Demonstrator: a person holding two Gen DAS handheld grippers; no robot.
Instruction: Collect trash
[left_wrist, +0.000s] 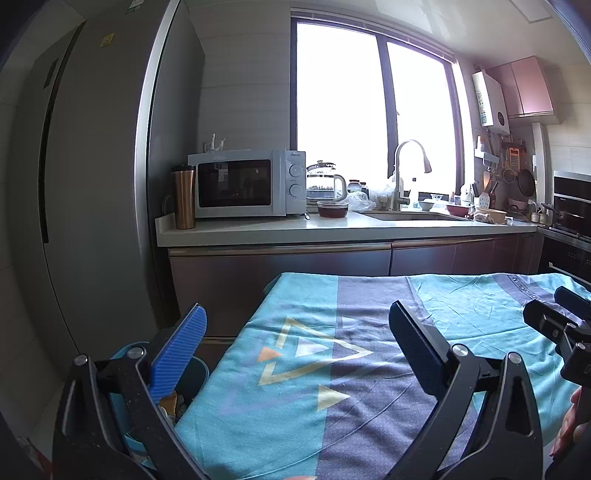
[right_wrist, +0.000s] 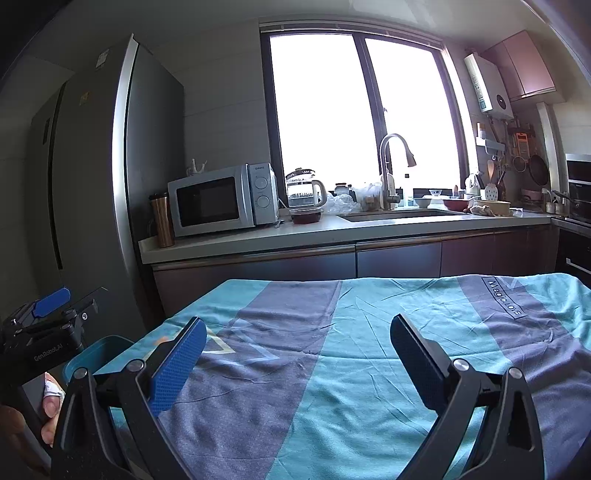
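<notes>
The left gripper (left_wrist: 297, 325) hangs above the left edge of a worktop spread with a turquoise and grey-purple cloth printed with triangles (left_wrist: 332, 369); its blue-padded jaws are spread wide, nothing between them. Below its left finger, just beside the worktop edge, stands a round blue plastic bin (left_wrist: 195, 373) with some scraps of trash showing inside, too hidden to identify. The right gripper (right_wrist: 298, 325) hovers over the middle of the same cloth, jaws likewise released and empty. In the right wrist view the left gripper's body and a hand (right_wrist: 50, 402) holding it show at the far left, with the bin's rim (right_wrist: 99, 350) beneath. Beyond the cloth runs a pale kitchen counter (left_wrist: 295, 229) carrying a white microwave (left_wrist: 247, 182), a copper-coloured tumbler (left_wrist: 184, 197), a glass kettle (left_wrist: 325, 182) and a sink with a curved steel tap (left_wrist: 402, 173), next to a tall grey refrigerator (left_wrist: 92, 177)
</notes>
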